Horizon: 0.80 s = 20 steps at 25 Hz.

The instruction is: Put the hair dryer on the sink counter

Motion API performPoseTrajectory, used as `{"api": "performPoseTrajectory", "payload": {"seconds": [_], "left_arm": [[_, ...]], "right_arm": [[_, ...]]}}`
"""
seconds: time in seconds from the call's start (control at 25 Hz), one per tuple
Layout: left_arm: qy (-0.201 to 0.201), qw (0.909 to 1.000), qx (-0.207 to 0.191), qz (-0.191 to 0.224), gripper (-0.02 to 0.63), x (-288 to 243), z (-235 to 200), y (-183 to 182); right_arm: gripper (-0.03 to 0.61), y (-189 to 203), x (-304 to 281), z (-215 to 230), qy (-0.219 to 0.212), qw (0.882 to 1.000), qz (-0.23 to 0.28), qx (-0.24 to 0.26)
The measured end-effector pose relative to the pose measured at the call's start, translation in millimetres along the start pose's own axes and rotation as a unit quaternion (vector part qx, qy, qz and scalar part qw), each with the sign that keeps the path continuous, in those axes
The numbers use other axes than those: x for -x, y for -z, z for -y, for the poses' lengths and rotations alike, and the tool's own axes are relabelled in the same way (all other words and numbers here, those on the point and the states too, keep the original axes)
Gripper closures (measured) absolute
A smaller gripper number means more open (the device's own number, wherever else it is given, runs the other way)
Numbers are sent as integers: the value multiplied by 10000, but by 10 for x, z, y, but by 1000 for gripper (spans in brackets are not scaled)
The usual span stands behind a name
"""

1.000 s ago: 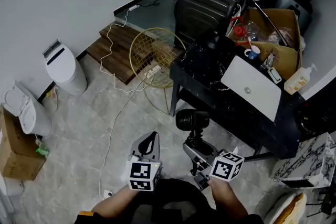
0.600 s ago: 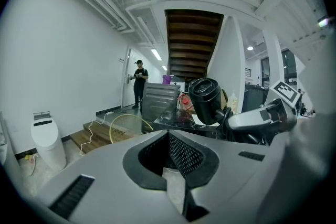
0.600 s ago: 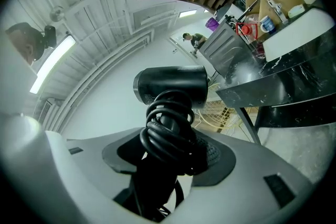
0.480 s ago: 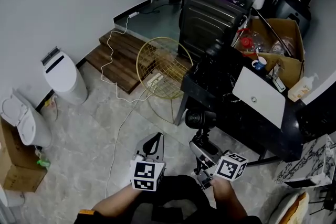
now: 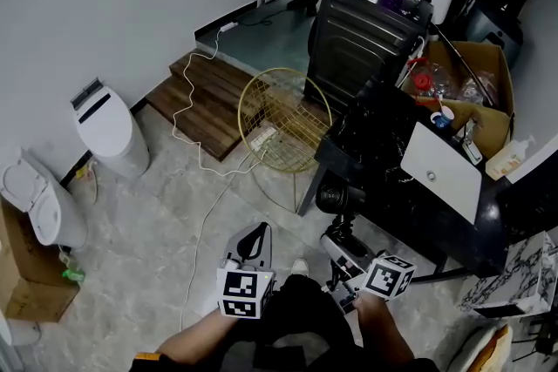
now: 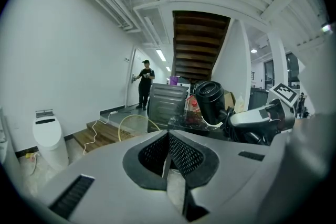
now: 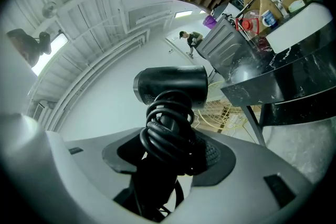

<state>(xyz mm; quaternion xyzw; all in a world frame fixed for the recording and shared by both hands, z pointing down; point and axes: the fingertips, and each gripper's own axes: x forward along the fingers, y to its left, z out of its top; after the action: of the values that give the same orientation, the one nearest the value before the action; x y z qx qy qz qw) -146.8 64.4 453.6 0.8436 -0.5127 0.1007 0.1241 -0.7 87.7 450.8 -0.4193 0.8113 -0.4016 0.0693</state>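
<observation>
The right tongs (image 5: 343, 246) are closed on the handle of the black hair dryer (image 5: 339, 199), whose black cord is wound in loops around this handle. In the right gripper view the two pads of the right tongs (image 7: 169, 157) press the wrapped handle from both sides, and the round barrel of the hair dryer (image 7: 170, 84) stands above them. The hair dryer is held in the air over the grey stone floor (image 5: 157, 222), just at the near left end of the black marble sink surface (image 5: 388, 190), and it does not rest on it. A white rectangular basin (image 5: 440, 172) is set into this surface. The left tongs (image 5: 251, 242) are beside the right ones, a little apart. In the left gripper view the left tongs (image 6: 168, 153) are closed together with nothing between them. A round gold wire basket (image 5: 283, 119) stands on the floor near the left end of the surface, and a white cable (image 5: 205, 203) lies across the floor.
</observation>
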Motion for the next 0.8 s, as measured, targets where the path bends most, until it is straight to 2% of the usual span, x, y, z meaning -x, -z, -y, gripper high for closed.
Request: {"api": "performPoseTrajectory", "payload": {"seconds": [0.36,0.56,0.8], "left_arm": [[-241,9997,-3,29,607,-468,-356,-158],[-212,9998,-63,-3,607,-1074,-421,-335],[6,9996,-206,-203,607,-1763,-442,-547]], "right_arm": [[321,-341,-498,259,-69,10000,-12,-8],[321,-742,-792,620,-6,10000,21,5],[321,-1136,-1074,1056,272,9994,93,-203]]}}
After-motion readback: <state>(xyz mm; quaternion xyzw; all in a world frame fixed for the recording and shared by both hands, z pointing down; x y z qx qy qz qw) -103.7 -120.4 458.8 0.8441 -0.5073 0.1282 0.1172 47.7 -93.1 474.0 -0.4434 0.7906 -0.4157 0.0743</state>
